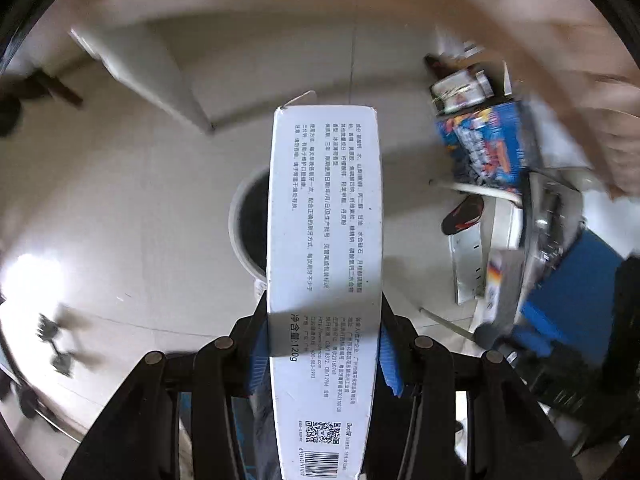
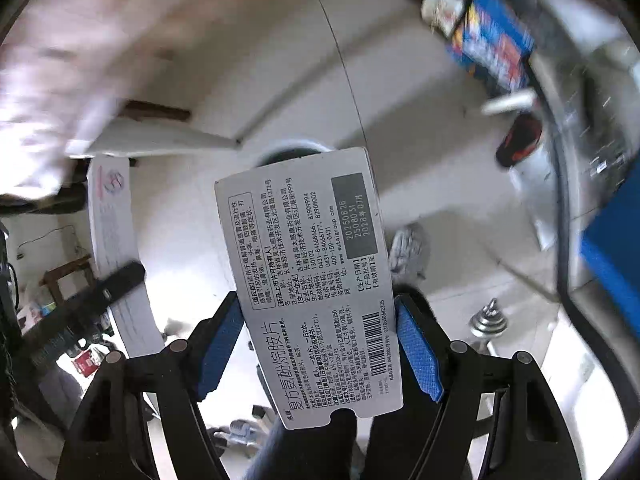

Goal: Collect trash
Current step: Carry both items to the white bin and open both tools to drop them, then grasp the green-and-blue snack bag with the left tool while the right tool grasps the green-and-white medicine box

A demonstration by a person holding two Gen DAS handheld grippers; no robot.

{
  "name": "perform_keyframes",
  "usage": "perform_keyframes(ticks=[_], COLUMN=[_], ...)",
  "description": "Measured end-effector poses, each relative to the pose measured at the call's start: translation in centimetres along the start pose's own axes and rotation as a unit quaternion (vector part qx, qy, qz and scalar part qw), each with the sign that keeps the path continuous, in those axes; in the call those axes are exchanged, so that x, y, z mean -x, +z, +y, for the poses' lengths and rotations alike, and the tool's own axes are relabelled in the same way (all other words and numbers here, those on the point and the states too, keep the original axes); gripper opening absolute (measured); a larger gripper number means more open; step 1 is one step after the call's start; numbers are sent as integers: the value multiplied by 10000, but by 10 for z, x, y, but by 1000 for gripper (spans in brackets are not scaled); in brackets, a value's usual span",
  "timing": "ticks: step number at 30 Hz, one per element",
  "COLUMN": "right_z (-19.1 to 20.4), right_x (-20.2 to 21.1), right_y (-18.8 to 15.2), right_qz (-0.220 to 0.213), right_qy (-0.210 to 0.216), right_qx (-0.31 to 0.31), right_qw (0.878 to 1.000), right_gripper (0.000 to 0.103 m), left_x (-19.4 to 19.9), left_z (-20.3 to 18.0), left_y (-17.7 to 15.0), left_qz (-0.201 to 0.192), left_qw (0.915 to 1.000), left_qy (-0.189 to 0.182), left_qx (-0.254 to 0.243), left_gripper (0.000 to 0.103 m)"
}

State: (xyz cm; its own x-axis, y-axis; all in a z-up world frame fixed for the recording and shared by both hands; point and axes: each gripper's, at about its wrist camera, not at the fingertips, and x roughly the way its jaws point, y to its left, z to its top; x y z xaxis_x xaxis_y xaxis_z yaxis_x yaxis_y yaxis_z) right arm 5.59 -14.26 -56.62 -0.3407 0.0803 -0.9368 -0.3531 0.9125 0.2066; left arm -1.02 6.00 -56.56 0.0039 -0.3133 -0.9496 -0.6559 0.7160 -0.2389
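Left gripper (image 1: 323,344) pinches toothpaste box (image 1: 324,264) | right gripper (image 2: 320,344) pinches medicine box (image 2: 308,280) | both picked up — held over bin (image 1: 250,220), not yet dropped

A long white toothpaste carton (image 1: 324,264), printed with small text, a QR code and a barcode, pointed lengthwise away above a round white bin (image 1: 248,224). A flat white medicine box (image 2: 308,280), slightly tilted, partly covered that bin (image 2: 292,152).
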Motion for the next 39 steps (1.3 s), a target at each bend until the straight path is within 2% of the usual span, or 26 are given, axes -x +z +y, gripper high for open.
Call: perform_keyframes(ticks=[3,6,8,9,10,12,14,15,18,20,22,24,28,33,39], right_z=[-11,-17,-16,-13,-8,-1,4,7,18,23,23,28,32,40,50], right_x=[-69,-125,-153,-163,-175,-188,-202,-204,-197,-184,-170,-155,-116,-66,1], right_y=[19,38,51,56,62,70,74,75,72,71,69,64,52,30,-1], right_qz=[160,260,356,407,484,504,530,503,347,254,95,-60,-337,-481,-503], right_qy=[7,36,121,199,268,403,466,479,181,36,-330,-654,-972,-1144,-1133], right_qx=[-122,-213,-259,-229,-121,23,168,201,415,455,557,680,844,941,884], right_qw=[9998,9994,9990,9987,9984,9979,9974,9974,9984,9986,9979,9955,9911,9878,9883], right_gripper=[77,77,78,78,78,79,103,103,103,103,103,103,103,103,103], left_x=[-75,-121,-138,-143,-146,-151,-149,-143,-127,-113,-104,-93,-58,-22,37], left_z=[19,21,23,27,30,39,45,55,61,59,53,55,51,34,18], left_y=[26,38,40,41,41,41,35,29,19,10,5,0,-16,-29,-53], left_qz=[475,731,689,663,634,570,429,314,-144,-439,-534,-533,-547,-582,-669], left_qw=[9979,9967,9971,9970,9969,9971,9980,9984,9973,9932,9891,9889,9892,9884,9888], left_qy=[-367,-300,-311,-361,-409,-359,-138,-11,536,1012,1335,1351,1338,1396,1336], left_qx=[246,166,131,168,227,368,437,470,489,382,310,328,262,154,51], left_gripper=[44,44,60,80,87,87,90,92,92,92,92,92,92,92,92])
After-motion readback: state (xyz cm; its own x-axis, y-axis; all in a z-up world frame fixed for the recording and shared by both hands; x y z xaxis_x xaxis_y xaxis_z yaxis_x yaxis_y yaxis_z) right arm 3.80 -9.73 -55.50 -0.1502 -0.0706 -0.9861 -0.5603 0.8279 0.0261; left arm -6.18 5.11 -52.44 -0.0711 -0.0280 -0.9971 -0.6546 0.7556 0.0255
